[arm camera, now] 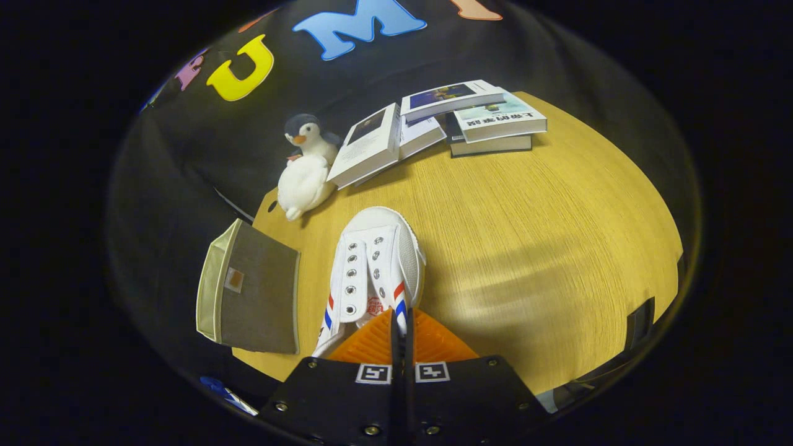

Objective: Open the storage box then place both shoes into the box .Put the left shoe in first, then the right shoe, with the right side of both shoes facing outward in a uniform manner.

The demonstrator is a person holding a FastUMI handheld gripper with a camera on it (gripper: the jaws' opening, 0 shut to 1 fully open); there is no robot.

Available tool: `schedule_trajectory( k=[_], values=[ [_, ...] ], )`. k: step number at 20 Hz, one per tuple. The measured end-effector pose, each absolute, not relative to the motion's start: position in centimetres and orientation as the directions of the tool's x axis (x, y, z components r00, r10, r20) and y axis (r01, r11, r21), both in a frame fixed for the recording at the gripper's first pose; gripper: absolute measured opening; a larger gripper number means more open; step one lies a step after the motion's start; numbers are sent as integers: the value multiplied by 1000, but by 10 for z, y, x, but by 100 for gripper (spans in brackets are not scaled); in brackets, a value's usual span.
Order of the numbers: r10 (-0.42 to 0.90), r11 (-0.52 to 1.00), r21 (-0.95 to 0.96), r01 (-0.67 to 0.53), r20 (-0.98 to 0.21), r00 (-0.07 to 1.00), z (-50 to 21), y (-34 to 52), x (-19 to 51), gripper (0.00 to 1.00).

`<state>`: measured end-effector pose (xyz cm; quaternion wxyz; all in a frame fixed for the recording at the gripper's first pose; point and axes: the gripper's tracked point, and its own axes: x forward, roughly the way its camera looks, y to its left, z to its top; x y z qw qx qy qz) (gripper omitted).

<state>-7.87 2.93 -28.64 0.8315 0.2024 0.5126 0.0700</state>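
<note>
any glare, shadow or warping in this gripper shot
Gripper view: a pale sheen streaks the table right of the shoe; fisheye bends the table edge into a curve; the books stay fairly sharp; the gripper has its fingers pressed on the shoe's rim.

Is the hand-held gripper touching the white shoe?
Touching. The gripper view shows the hand-held gripper with fingers nearly together, pinching the white shoe at its side wall by the opening.
</note>
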Motion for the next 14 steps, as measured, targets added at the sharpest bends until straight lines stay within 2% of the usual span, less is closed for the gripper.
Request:
schedule_trajectory(
  k=[14],
  values=[
    [372,901,434,1,-773,514,-221,128,-45,0]
  ],
)
